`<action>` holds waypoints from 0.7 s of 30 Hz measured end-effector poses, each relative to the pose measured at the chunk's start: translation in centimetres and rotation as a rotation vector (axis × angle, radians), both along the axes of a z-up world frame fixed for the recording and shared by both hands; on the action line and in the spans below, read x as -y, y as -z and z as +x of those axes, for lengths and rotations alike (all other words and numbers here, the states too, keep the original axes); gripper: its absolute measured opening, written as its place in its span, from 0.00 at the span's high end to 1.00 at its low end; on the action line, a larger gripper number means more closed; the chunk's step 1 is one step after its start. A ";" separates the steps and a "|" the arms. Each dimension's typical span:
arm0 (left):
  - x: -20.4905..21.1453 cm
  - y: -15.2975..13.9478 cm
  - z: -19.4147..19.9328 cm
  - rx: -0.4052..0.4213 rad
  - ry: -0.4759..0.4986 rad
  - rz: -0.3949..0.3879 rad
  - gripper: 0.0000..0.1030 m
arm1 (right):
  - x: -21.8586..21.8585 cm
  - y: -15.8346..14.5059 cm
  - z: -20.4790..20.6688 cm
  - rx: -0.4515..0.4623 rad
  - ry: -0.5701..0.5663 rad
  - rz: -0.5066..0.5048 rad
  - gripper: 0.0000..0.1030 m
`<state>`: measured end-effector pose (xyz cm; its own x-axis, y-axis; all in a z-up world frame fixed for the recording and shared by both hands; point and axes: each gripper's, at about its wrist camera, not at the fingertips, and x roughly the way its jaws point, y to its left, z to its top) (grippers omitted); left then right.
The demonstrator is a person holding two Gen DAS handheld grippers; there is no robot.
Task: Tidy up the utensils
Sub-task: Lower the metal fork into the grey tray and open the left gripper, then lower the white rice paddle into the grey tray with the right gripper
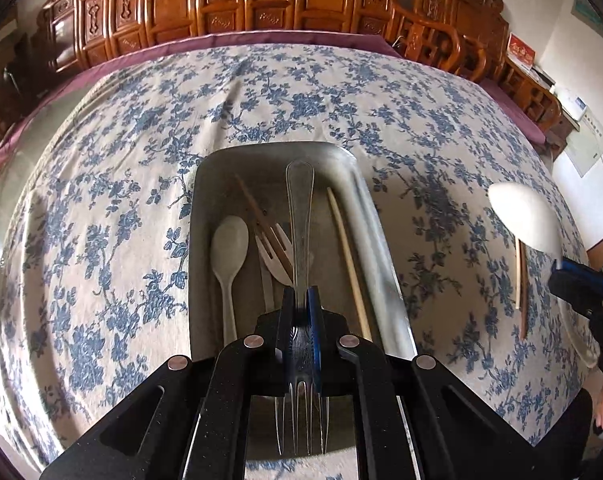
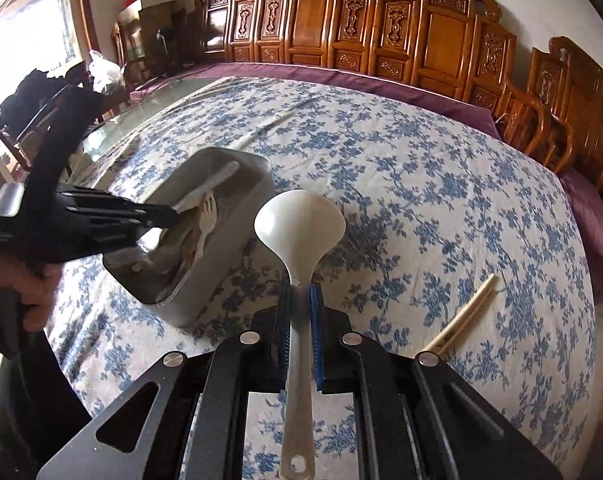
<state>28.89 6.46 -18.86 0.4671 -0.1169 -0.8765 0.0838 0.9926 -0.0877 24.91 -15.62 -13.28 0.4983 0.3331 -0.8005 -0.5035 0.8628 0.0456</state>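
Note:
My left gripper point(image 1: 301, 300) is shut on a clear plastic fork point(image 1: 299, 216), handle pointing forward, held over the grey metal tray point(image 1: 377, 240). In the tray lie a pale spoon point(image 1: 228, 252), a pale fork point(image 1: 277, 254), a brown chopstick point(image 1: 257, 212) and a light chopstick point(image 1: 347, 264). My right gripper point(image 2: 300, 300) is shut on a white ladle point(image 2: 299, 226), bowl forward, above the cloth right of the tray point(image 2: 237, 240). The ladle point(image 1: 527, 216) and right gripper point(image 1: 561, 270) also show in the left wrist view. The left gripper point(image 2: 173, 214) shows over the tray in the right wrist view.
A pair of chopsticks point(image 2: 461, 320) lies on the blue-flowered tablecloth point(image 2: 441, 200) to the right; they also show in the left wrist view point(image 1: 520, 280). Another pale stick point(image 2: 261, 132) lies beyond the tray. Carved wooden chairs point(image 2: 381, 28) line the table's far edge.

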 end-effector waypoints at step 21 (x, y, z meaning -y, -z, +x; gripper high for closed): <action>-5.2 -3.2 -2.3 0.066 -0.022 -0.036 0.78 | -7.3 -0.3 1.9 -0.025 -0.053 0.079 0.89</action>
